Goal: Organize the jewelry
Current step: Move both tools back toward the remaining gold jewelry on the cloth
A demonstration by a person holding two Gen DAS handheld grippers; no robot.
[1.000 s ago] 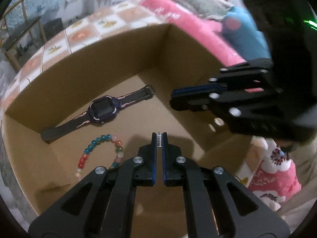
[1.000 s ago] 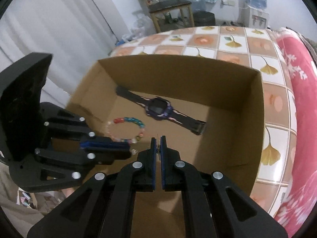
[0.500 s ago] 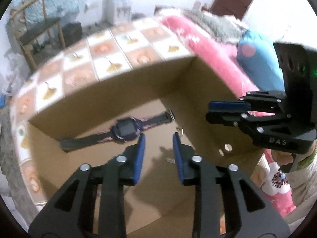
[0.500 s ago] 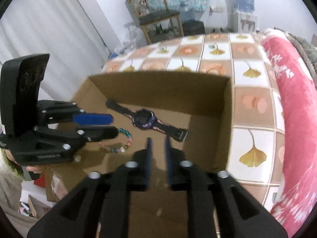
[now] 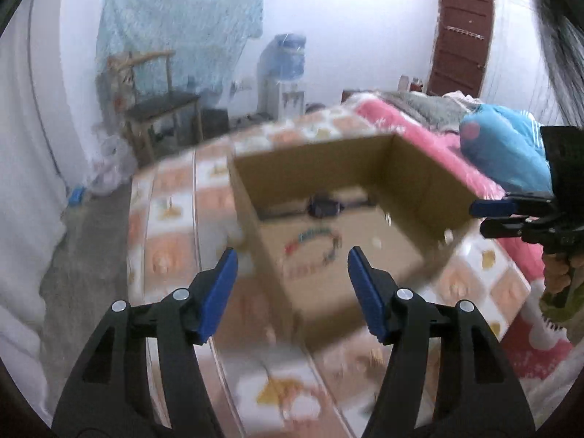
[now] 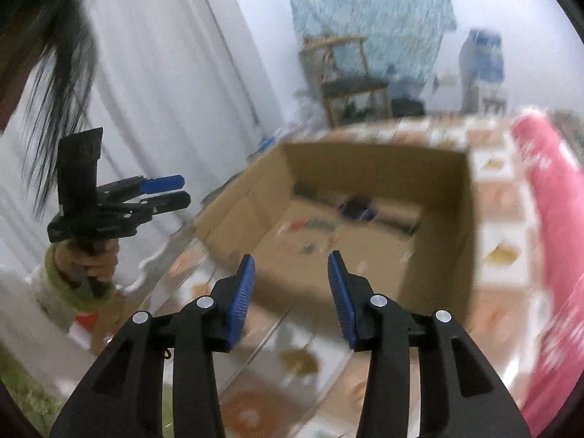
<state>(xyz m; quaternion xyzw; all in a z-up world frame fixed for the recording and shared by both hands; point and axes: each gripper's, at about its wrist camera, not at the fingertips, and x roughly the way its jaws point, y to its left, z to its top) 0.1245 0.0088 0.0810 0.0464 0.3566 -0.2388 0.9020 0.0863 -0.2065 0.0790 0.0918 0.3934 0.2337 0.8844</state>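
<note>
Hovering w/ jaws apart: left gripper (image 5: 292,259) | right gripper (image 6: 291,264) | watch (image 5: 323,207), bracelet (image 5: 315,242) in box (image 5: 419,179)

A home bedroom: bed (image 5: 419,124), chair (image 5: 160,109), water dispenser (image 5: 283,69).

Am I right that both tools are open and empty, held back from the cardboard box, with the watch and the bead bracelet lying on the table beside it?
Not quite: the watch and bead bracelet lie inside the cardboard box, as the left wrist view shows. The left tool and right tool are indeed open, empty and held back.
</note>
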